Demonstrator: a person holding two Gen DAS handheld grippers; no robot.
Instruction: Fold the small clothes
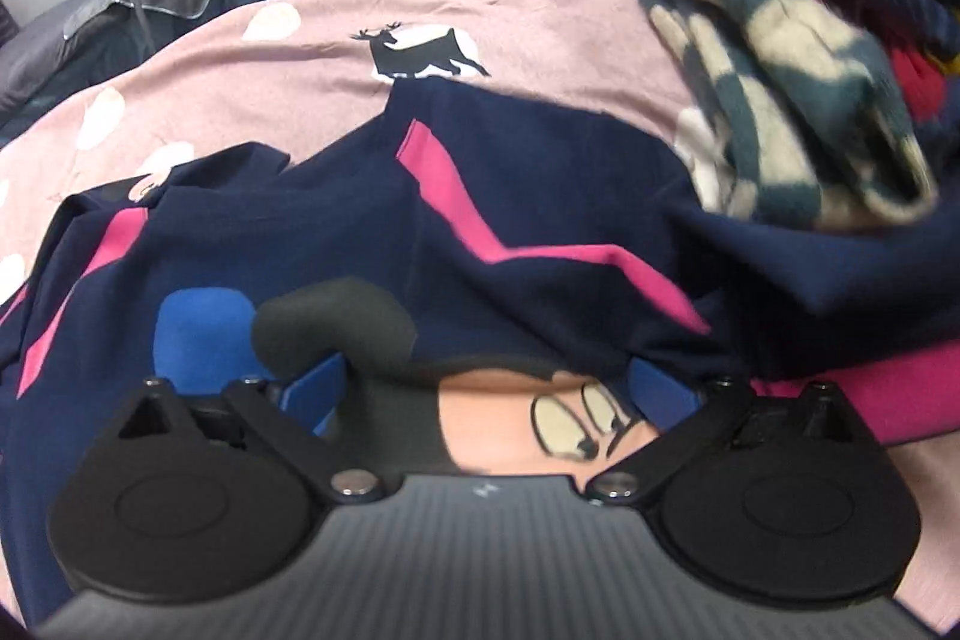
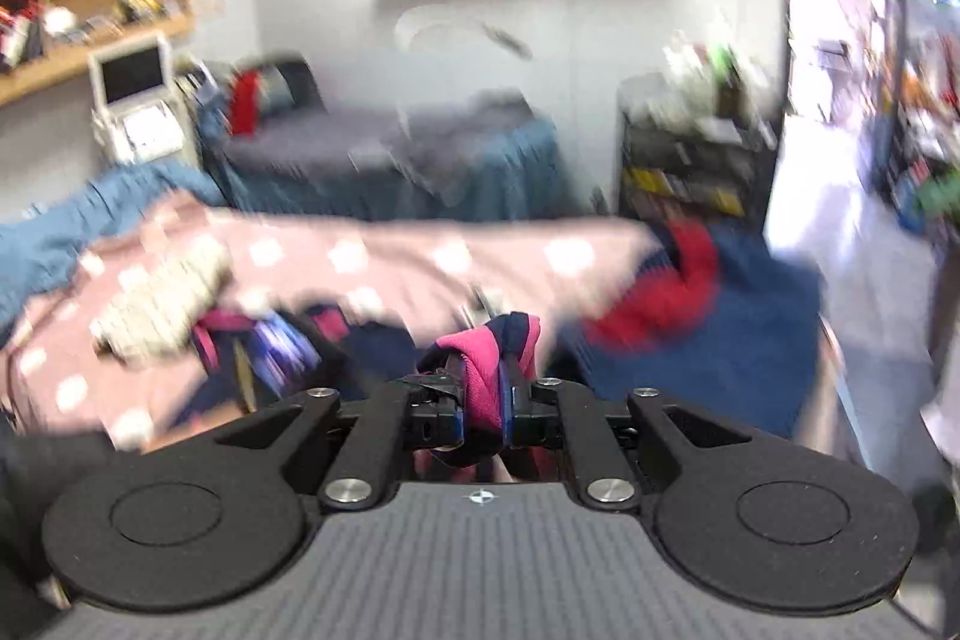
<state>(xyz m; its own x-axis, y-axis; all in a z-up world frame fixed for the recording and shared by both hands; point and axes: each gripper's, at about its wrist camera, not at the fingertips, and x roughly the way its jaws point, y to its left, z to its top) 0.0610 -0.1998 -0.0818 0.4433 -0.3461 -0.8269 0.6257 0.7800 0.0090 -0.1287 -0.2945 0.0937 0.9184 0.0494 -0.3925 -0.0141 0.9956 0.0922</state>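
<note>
Left wrist view: your left gripper [image 1: 480, 370] is spread wide, low over the navy Mickey shirt [image 1: 510, 232] lying crumpled on the pink dotted bedspread [image 1: 300, 58]; its long axis runs roughly left-right, checkered cloth [image 1: 780, 100] overlapping its right end. Right wrist view, blurred: your right gripper [image 2: 483, 403] pinches the shirt's pink-navy edge, bunched upward.
</note>
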